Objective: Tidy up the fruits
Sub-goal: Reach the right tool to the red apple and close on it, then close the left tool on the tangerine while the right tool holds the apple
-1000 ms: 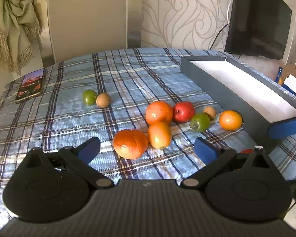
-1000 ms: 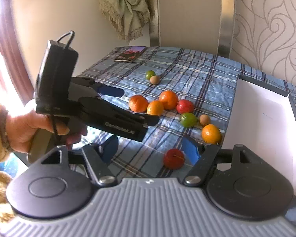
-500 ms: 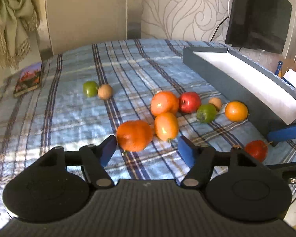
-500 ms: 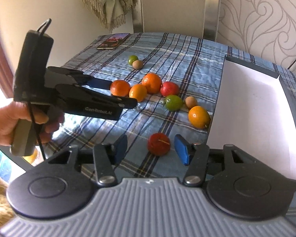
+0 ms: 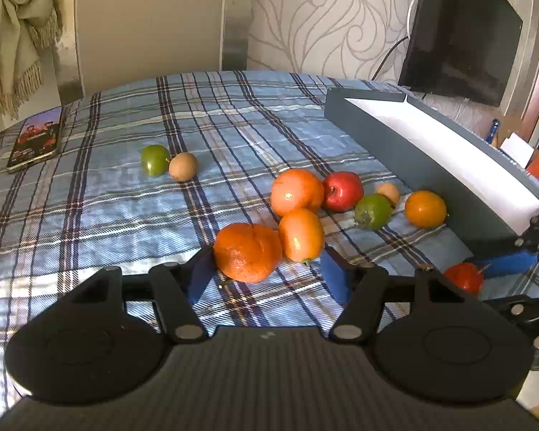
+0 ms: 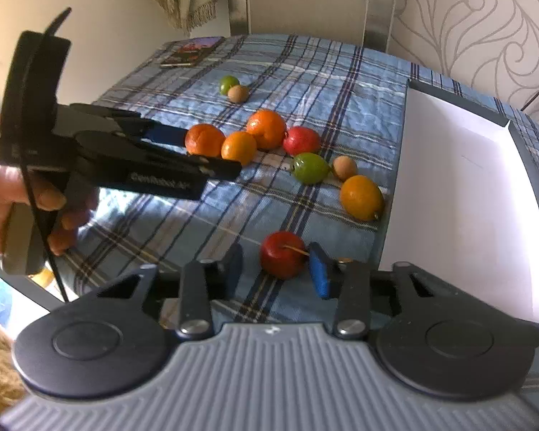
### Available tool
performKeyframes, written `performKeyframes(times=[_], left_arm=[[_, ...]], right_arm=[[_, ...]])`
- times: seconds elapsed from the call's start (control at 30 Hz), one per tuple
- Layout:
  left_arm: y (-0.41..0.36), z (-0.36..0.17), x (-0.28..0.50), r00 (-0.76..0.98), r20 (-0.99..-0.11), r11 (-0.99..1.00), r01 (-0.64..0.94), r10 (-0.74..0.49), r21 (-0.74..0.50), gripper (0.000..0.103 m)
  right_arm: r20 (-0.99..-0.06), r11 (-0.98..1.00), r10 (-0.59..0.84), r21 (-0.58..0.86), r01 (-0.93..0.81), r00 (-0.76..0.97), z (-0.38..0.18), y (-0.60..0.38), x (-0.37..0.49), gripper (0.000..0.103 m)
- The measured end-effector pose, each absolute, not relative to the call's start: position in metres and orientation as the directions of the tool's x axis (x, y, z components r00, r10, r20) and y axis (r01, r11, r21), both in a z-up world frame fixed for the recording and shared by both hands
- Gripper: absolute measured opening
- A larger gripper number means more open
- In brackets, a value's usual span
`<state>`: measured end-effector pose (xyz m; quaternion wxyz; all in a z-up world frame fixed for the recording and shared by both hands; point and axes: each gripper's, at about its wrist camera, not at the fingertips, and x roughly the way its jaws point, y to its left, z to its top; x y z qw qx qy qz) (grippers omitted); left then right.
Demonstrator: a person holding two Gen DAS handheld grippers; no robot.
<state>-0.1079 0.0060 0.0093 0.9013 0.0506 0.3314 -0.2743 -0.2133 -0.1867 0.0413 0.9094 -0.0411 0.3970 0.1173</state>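
Observation:
Several fruits lie on a blue plaid cloth (image 5: 90, 215). My left gripper (image 5: 269, 276) is open around a wrinkled orange (image 5: 248, 251), its left pad touching the fruit; a smaller orange (image 5: 301, 234) sits beside it. My right gripper (image 6: 275, 269) is open around a small red fruit (image 6: 283, 258) with a stem, near its right pad. That red fruit also shows in the left wrist view (image 5: 463, 278). A grey box with a white inside (image 6: 460, 179) stands to the right.
More fruit: a large orange (image 5: 296, 191), a red apple (image 5: 342, 191), a green lime (image 5: 372, 211), a tan fruit (image 5: 388, 191), an orange by the box (image 5: 425, 208), a green and a tan fruit apart (image 5: 155, 159). A phone (image 5: 36, 138) lies far left.
Both grippers have moved forward and down and narrowed. The left one now brackets the wrinkled orange; the right one now brackets the small red fruit.

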Motion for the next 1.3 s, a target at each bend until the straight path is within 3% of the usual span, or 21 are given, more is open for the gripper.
performKeyframes(times=[0.2,0.3,0.6,0.87,0.93,1.03,1.17,1.3], left_arm=[[0.012,0.01,-0.103,0.611,-0.62,0.834,0.535,-0.493,-0.136,0.069],[0.017,0.01,-0.102,0.598,-0.615,0.823,0.545,-0.514,-0.159,0.065],[0.03,0.01,-0.097,0.556,-0.604,0.791,0.57,-0.57,-0.222,0.061],[0.038,0.012,-0.095,0.57,-0.591,0.811,0.499,-0.572,-0.304,0.061],[0.039,0.014,-0.098,0.579,-0.596,0.822,0.491,-0.556,-0.288,0.061],[0.038,0.014,-0.098,0.592,-0.614,0.84,0.484,-0.522,-0.246,0.049],[0.03,0.015,-0.099,0.603,-0.614,0.846,0.484,-0.508,-0.224,0.044],[0.018,0.012,-0.101,0.617,-0.62,0.852,0.494,-0.484,-0.174,0.043]], right_arm=[[-0.749,0.976,0.16,0.021,-0.218,0.643,0.037,-0.185,-0.212,0.038],[-0.747,0.979,0.144,0.011,-0.204,0.649,0.037,-0.183,-0.212,0.032],[-0.753,0.992,0.103,0.031,-0.122,0.65,0.038,-0.18,-0.213,0.032],[-0.752,0.981,0.177,0.082,-0.177,0.635,0.059,-0.179,-0.221,0.032],[-0.739,0.976,0.197,0.088,-0.197,0.644,0.066,-0.18,-0.221,0.032],[-0.715,0.968,0.235,0.112,-0.223,0.658,0.078,-0.183,-0.218,0.032],[-0.692,0.958,0.253,0.079,-0.277,0.676,0.089,-0.184,-0.218,0.032],[-0.674,0.952,0.267,0.075,-0.296,0.689,0.098,-0.192,-0.217,0.032]])
